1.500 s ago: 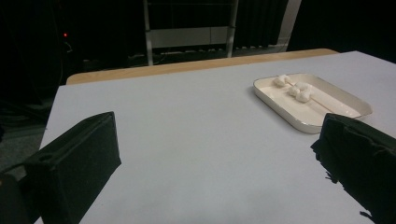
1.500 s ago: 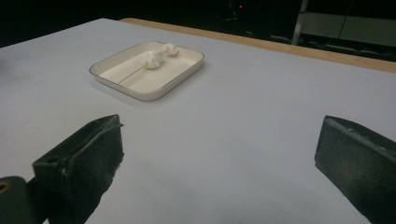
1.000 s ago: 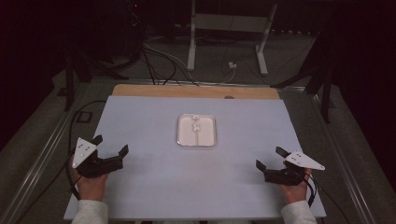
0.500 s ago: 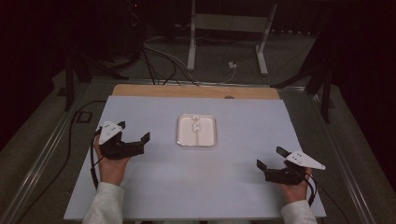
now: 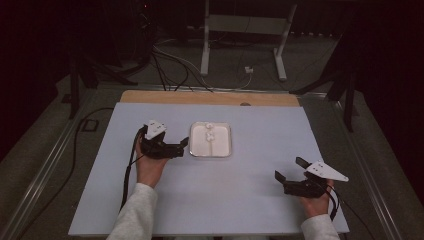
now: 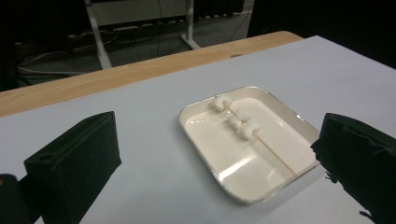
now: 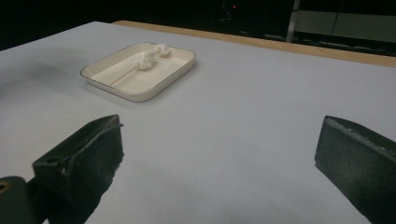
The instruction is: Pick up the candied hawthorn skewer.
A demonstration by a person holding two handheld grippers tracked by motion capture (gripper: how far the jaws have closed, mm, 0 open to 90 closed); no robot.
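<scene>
**Skewer in the tray, left gripper drawn up beside it**

A thin wooden skewer (image 6: 261, 142) is seen lying lengthwise in a shallow white tray (image 5: 226, 148), with several small white pieces (image 6: 236, 119) threaded on its far end. The tray is set on the pale sheet that covers the desk (image 5: 260, 200), slightly left of the middle and towards the far side. Nothing else is found on the sheet, and nothing lies between the tray and either gripper.

The left gripper (image 5: 183, 147) is held just beside the tray's left edge, its fingers spread wide and empty; in the left gripper view the tray is framed between them. The right gripper (image 5: 290, 169) is held well apart from the tray, near the desk's near right corner, its fingers likewise wide and holding nothing. A strip of bare wood (image 5: 210, 98) is left uncovered along the desk's far edge. Beyond it, cables (image 5: 175, 65) and a white stand (image 5: 245, 30) are seen on the dark floor.
</scene>
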